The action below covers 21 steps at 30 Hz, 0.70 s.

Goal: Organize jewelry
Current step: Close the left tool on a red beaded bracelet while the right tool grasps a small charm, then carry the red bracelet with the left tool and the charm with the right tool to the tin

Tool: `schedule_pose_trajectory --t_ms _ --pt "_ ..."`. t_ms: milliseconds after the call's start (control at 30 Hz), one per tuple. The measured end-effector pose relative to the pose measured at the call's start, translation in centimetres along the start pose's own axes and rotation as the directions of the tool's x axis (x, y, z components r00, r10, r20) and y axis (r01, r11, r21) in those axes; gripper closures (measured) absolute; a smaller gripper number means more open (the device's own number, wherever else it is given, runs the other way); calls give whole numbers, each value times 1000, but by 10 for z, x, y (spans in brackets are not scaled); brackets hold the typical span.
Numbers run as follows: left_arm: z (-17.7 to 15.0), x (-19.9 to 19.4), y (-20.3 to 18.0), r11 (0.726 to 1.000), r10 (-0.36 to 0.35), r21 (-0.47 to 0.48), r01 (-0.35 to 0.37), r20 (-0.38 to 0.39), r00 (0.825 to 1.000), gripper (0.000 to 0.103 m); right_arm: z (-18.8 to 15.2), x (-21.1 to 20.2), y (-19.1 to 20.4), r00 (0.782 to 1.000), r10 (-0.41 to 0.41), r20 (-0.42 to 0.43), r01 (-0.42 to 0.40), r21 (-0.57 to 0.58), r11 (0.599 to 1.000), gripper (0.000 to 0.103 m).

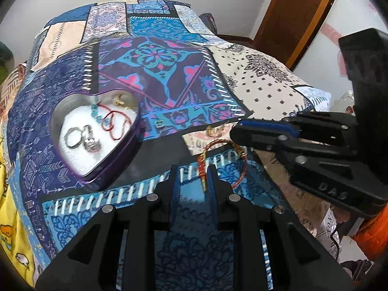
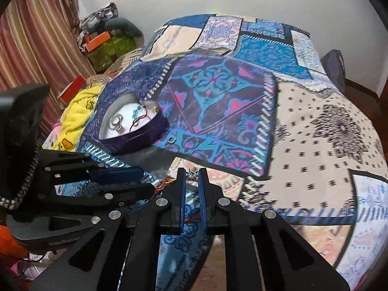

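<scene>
A purple heart-shaped tin (image 1: 114, 167) (image 2: 143, 138) sits on the patchwork bedspread and holds rings, a red cord with teal beads (image 1: 110, 120) and a gold piece. A red-and-gold bangle (image 1: 223, 160) lies on the cloth just ahead of my left gripper (image 1: 192, 169), whose open jaws straddle its near end. A small gold earring (image 1: 214, 129) lies beyond it. A small ring (image 1: 159, 124) (image 2: 171, 139) lies right of the tin. My right gripper (image 2: 192, 173) (image 1: 238, 127) hovers over the bangle's far side with its jaws narrowly apart and nothing between them.
The bedspread (image 2: 303, 121) drops off at the right and far edges. A yellow blanket (image 2: 77, 118), boxes (image 2: 109, 48) and a striped curtain (image 2: 36, 36) lie to the left. A wooden door (image 1: 295, 17) stands behind on the right.
</scene>
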<state>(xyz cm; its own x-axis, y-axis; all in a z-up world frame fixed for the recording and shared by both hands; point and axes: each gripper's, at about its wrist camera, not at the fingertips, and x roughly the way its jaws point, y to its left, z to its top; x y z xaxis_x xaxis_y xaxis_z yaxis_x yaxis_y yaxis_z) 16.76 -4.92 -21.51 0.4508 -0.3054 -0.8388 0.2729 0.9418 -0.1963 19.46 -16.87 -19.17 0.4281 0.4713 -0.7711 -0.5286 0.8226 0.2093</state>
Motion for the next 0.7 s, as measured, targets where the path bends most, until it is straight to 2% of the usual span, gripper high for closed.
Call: schedule_pose_trajectory --t_ms 100,300,400,533,700 --pt "2 6 -8 1000 -1 23 1 -6 1000 82 0 -4 -6 1000 -14 11 13 14 1000 94" --pt "1 26 -19 995 56 88 -54 -18 998 82 -1 -5 -22 997 -71 6 71 36 997 94" --pt "2 29 -21 991 79 107 -77 -12 997 94 -5 1 -34 996 -83 -25 84 52 995 94" --pt "4 30 -20 992 76 106 -75 -9 997 96 -15 5 -38 996 -67 -52 70 61 996 94" --pt "3 27 -21 989 105 106 -106 9 994 97 -21 -1 -29 998 -21 -56 24 49 999 94"
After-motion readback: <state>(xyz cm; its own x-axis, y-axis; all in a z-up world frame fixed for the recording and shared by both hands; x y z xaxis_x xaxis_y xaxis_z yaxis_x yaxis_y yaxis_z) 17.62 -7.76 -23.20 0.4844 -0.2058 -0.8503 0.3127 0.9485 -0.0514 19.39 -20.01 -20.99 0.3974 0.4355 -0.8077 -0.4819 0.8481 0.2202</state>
